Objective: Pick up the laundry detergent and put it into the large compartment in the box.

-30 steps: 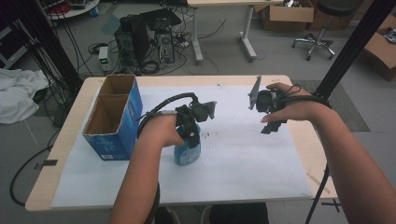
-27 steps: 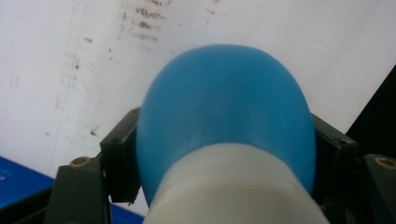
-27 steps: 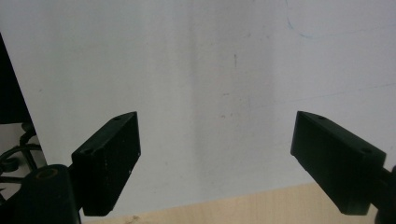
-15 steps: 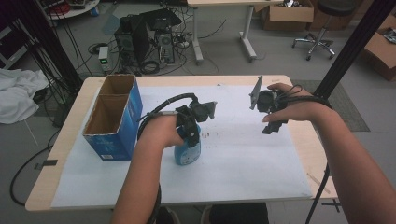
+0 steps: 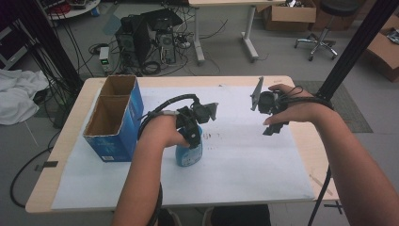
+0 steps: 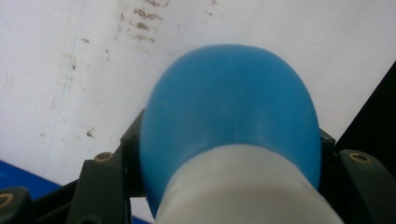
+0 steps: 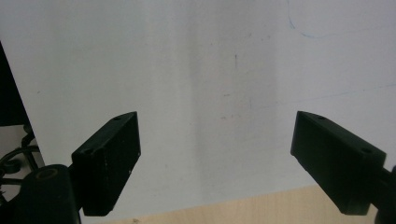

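A blue bottle (image 5: 189, 155) with a white neck stands upright on the white paper, left of the table's middle. My left gripper (image 5: 193, 139) comes down on it from above. Its jaws have just been closing and now press the bottle's sides. In the left gripper view the blue body (image 6: 229, 102) bulges between the black jaws, below the white neck. My right gripper (image 5: 274, 127) hangs above the paper's right part with its jaws wide apart. The right gripper view has nothing but white paper between the open gripper (image 7: 217, 154) jaws.
A blue cardboard box (image 5: 115, 120) with two open compartments stands at the table's left. A white paper sheet (image 5: 244, 165) covers most of the wooden table (image 5: 310, 141). Computers, cables and a chair sit on the floor beyond the far edge.
Both hands stay where they were and the bottle has not moved. The right hand has shifted only slightly.
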`<state>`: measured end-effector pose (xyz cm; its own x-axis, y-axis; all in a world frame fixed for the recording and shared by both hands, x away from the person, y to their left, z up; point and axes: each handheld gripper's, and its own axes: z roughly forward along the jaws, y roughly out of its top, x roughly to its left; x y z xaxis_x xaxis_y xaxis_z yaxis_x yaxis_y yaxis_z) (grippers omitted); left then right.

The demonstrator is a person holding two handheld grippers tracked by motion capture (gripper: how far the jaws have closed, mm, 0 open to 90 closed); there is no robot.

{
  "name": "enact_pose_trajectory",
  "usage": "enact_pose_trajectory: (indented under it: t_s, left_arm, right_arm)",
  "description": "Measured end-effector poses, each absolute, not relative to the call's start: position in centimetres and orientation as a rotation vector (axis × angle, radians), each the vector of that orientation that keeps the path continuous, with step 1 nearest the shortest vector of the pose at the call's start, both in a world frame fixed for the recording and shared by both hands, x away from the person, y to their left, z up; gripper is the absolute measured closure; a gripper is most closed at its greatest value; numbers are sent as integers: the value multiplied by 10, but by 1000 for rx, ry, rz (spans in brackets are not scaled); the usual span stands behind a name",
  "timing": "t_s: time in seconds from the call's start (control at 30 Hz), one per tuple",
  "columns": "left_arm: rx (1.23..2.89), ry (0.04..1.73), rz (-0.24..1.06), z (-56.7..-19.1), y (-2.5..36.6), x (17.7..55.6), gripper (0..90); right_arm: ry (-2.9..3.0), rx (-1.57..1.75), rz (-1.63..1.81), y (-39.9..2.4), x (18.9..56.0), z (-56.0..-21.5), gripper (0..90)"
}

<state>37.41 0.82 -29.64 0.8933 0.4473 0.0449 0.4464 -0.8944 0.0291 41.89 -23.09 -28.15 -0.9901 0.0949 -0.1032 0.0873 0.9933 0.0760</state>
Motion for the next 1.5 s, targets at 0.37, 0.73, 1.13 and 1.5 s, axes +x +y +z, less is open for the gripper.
enact_pose_trajectory:
  t_s: [0.37, 0.73, 1.13, 1.5]
  left_arm:
    - [2984, 777, 89, -284, 16, 376, 394]
    - [2993, 885, 127, -241, 15, 372, 393]
    - [2958, 1049, 101, -206, 29, 379, 391]
    - [2871, 1216, 51, -182, 51, 390, 392]
  right_arm:
    - [3033, 123, 89, -227, 417, -281, 159]
    - [3030, 126, 89, -227, 414, -278, 159]
    - [3029, 123, 80, -230, 412, -275, 159]
    - [3032, 120, 87, -228, 413, -275, 159]
